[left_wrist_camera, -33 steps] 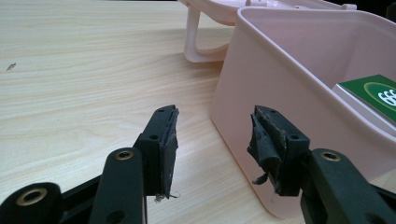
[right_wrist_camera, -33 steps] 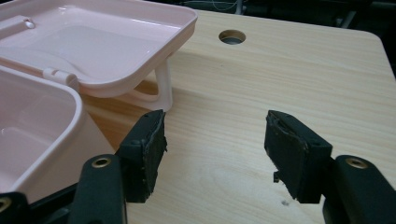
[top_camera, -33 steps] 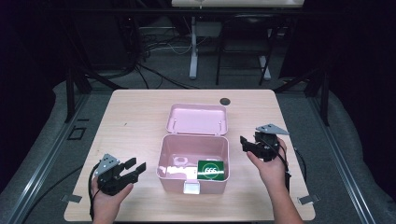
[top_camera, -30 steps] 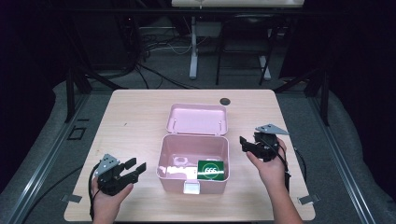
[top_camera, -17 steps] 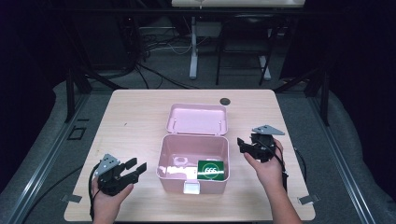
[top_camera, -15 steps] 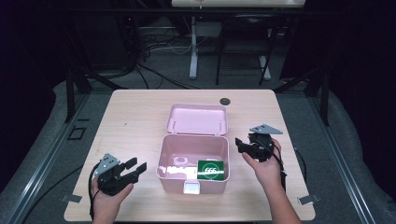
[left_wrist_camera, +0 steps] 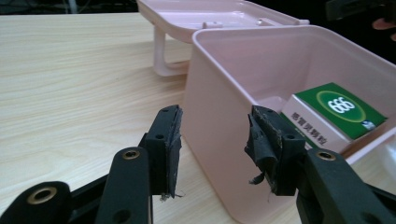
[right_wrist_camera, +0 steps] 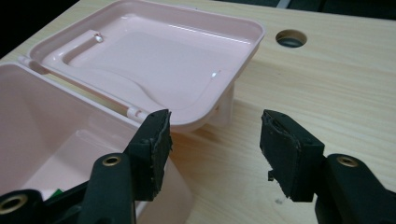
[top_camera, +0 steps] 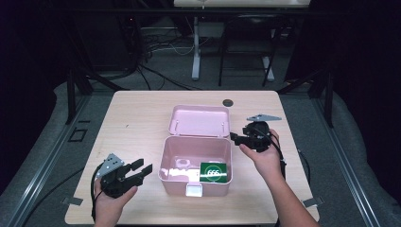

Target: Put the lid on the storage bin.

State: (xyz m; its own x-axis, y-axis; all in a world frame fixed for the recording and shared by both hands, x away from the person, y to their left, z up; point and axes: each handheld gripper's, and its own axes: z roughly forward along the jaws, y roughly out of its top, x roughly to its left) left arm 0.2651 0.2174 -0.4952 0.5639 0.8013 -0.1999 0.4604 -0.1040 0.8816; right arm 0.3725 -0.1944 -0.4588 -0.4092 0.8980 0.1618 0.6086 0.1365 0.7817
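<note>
The pink box (top_camera: 196, 163) sits mid-table with its lid (top_camera: 200, 120) flipped all the way back, lying flat behind it on the table (top_camera: 137, 118). Inside there's a green and white carton (top_camera: 215, 172) at the right front, plus some whitish stuff to its left that I can't really make out. My read: the step in hand is closing it up, since the right claw (top_camera: 238, 137) is hovering just off the box's back right corner, near the lid's edge. It's spread wide and gripping nothing; in the right gripper view the lid corner (right_wrist_camera: 243, 42) sits beyond the gap between the pads, not touching either one. Next move probably calls for getting a pad under that lid rim and swinging it forward over the hinge. The left claw (top_camera: 144, 167) is parked left of the box, also wide open and empty, pointed at the box's left wall (left_wrist_camera: 219, 121), close but apart. It could steady the box while the lid comes over.
</note>
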